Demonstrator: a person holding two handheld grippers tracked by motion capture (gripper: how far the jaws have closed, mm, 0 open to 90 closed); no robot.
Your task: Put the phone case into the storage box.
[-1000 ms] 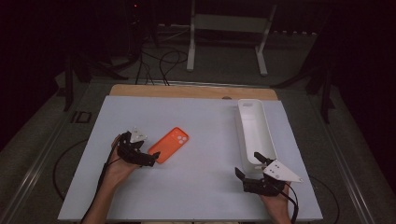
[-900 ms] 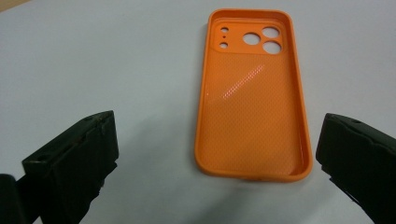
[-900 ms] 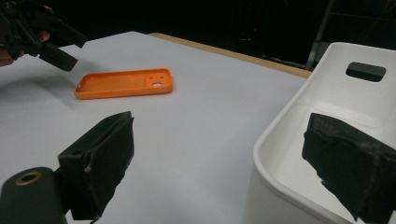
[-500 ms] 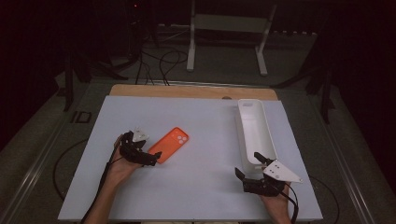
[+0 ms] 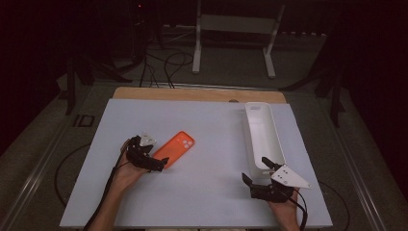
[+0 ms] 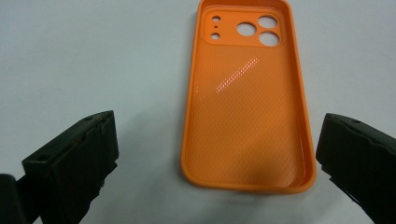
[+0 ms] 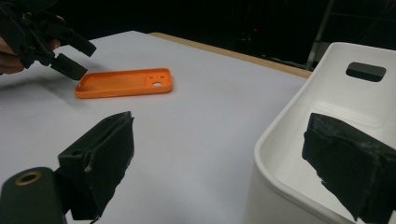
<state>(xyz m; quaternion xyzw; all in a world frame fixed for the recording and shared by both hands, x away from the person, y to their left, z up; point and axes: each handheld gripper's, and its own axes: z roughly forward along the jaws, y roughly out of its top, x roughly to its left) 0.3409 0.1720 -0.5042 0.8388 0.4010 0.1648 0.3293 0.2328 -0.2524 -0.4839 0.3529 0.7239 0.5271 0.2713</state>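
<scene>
Orange phone case (image 6: 245,107) lies flat on the white table (image 5: 211,130), hollow side up, camera cutouts at the far end; in the high view it sits left of centre. Left gripper (image 5: 153,161) is at the case's near end, jaws wide apart either side of it, holding nothing. Lower right of the high view: right gripper (image 5: 257,174), jaws wide, empty, one jaw over the near end of the white bin (image 5: 262,130).
</scene>
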